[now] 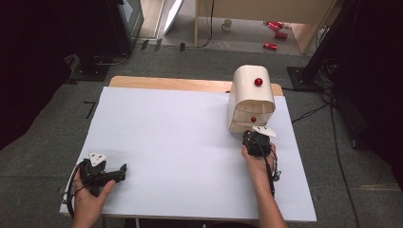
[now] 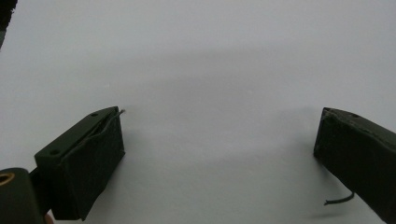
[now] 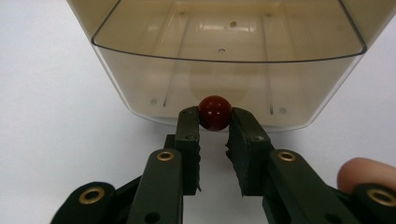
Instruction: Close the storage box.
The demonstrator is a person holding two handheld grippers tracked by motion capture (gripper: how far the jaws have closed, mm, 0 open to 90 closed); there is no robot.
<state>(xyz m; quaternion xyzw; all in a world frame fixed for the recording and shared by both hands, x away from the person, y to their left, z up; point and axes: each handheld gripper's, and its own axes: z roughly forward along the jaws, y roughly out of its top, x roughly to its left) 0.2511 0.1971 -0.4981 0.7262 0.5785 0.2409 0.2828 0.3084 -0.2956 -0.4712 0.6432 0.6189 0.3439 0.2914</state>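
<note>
The left gripper (image 1: 124, 168) rests on the tabletop (image 1: 180, 142) at its near left corner, jaws spread wide with nothing between them, well apart from the work.

At the right, a cream cabinet (image 1: 251, 90) stands near the far edge, a red knob (image 1: 258, 81) on its domed top and a second on its lower drawer (image 3: 224, 84). The right gripper (image 3: 215, 122) has its jaws pinched on that drawer knob (image 3: 214, 112), holding only the sides of the small ball.

The grip looks like the weak point. The knob is round and glossy and the pads catch it just at their tips, so a pull that is not straight could let it pop free. The cabinet looks light and nothing steadies it; if the drawer sticks, I judge the whole unit may slide or tip toward the person instead of opening.

The drawer is translucent and, as far as its bottom shows, holds nothing.
</note>
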